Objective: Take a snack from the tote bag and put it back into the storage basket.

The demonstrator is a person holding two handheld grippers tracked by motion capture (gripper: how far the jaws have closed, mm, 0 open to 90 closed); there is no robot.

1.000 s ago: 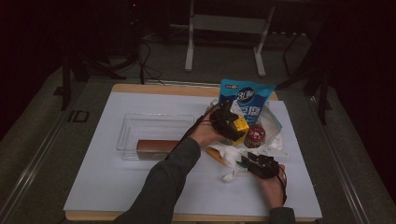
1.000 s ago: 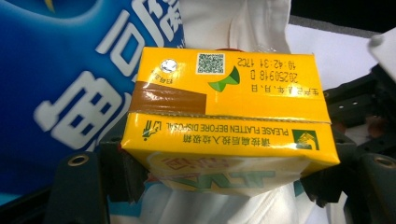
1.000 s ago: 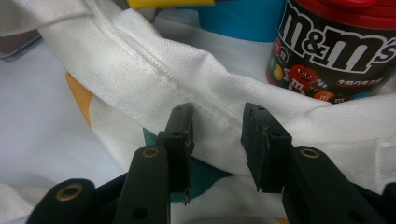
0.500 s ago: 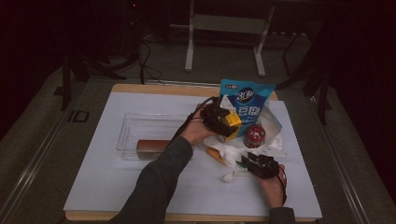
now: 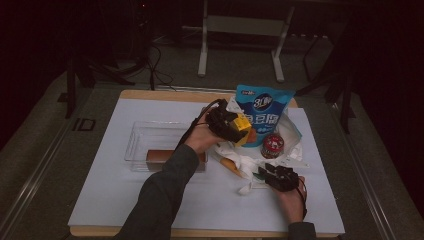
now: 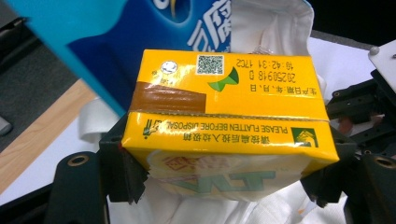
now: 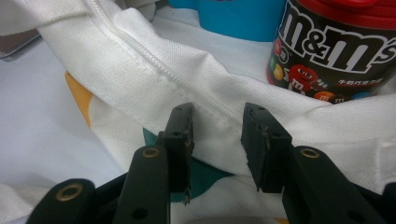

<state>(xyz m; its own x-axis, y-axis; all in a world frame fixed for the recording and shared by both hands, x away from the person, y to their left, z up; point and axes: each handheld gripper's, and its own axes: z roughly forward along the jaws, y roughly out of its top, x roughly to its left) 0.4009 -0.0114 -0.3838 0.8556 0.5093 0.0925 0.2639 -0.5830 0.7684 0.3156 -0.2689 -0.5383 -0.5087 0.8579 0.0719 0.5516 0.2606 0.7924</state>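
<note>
Carton (image 6: 224, 126), yellow, sits clamped in left gripper (image 5: 235, 129) above white bag (image 5: 240, 162) w/ right gripper (image 7: 217, 140) jaws apart astride bag's rim, not pinching; keep carton level, move slowly toward clear bin (image 5: 137, 145) on desk (image 5: 100, 200).

My high view looks forward and down over the whole table (image 5: 125, 200). Each gripper view sits very close; all three share the white bag (image 5: 243, 162) (image 6: 275, 25) (image 7: 154, 70), though dimness blurs its edges, I think.
</note>
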